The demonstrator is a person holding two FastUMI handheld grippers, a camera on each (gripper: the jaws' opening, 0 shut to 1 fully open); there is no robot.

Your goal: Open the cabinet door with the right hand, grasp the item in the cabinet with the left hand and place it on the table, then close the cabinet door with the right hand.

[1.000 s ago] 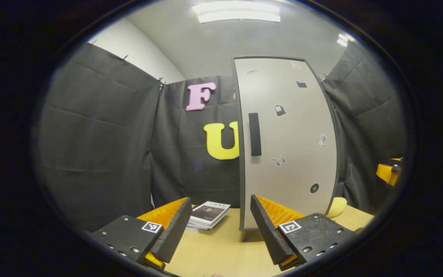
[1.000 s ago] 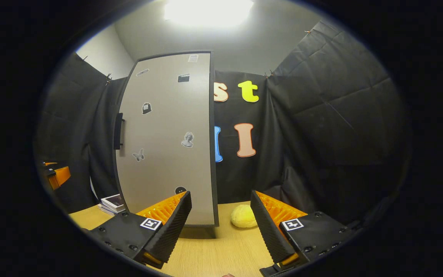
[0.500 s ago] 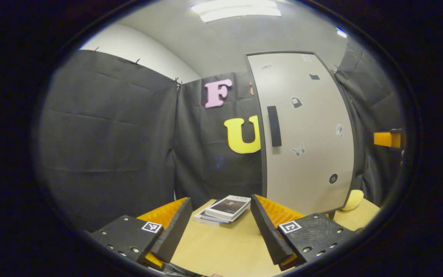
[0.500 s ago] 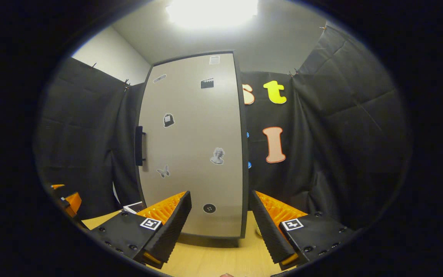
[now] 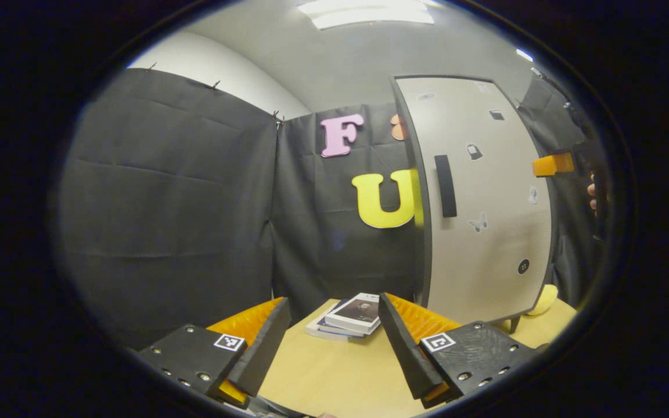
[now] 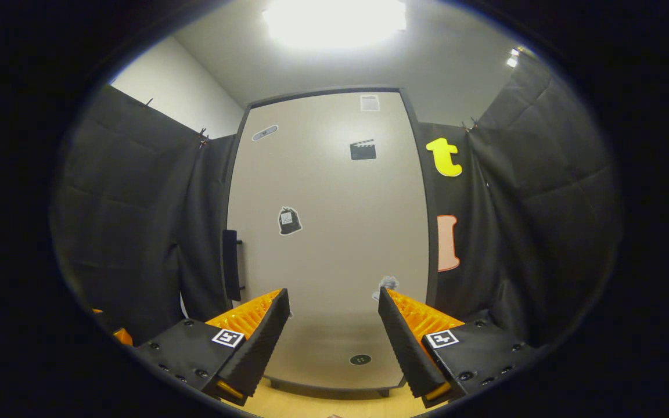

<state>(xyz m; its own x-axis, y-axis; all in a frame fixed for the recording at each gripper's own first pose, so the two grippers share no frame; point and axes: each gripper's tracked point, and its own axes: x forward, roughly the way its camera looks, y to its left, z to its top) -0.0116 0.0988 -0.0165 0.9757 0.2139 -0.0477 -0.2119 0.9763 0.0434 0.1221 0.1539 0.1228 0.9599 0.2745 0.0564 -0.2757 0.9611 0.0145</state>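
Left gripper view: the left gripper point(image 5: 334, 342) is held low over the wooden table point(image 5: 334, 377), its fingers spread wide with nothing between them. Just beyond its fingertips lies a stack of books point(image 5: 349, 316). To the right stands the cabinet point(image 5: 485, 203), door shut, with a dark vertical handle point(image 5: 445, 186) near the door's left edge; a yellow soft object point(image 5: 543, 299) rests on the table at its lower right corner. At the far right, the other gripper point(image 5: 555, 164) is raised — a hand point(image 5: 593, 194) holds it.

Right gripper view: the cabinet door point(image 6: 328, 232) is close ahead, handle point(image 6: 230, 264) at left; the right gripper point(image 6: 334, 339) — fingers wide apart, empty — faces the door panel. The item inside the cabinet is hidden behind the closed door.
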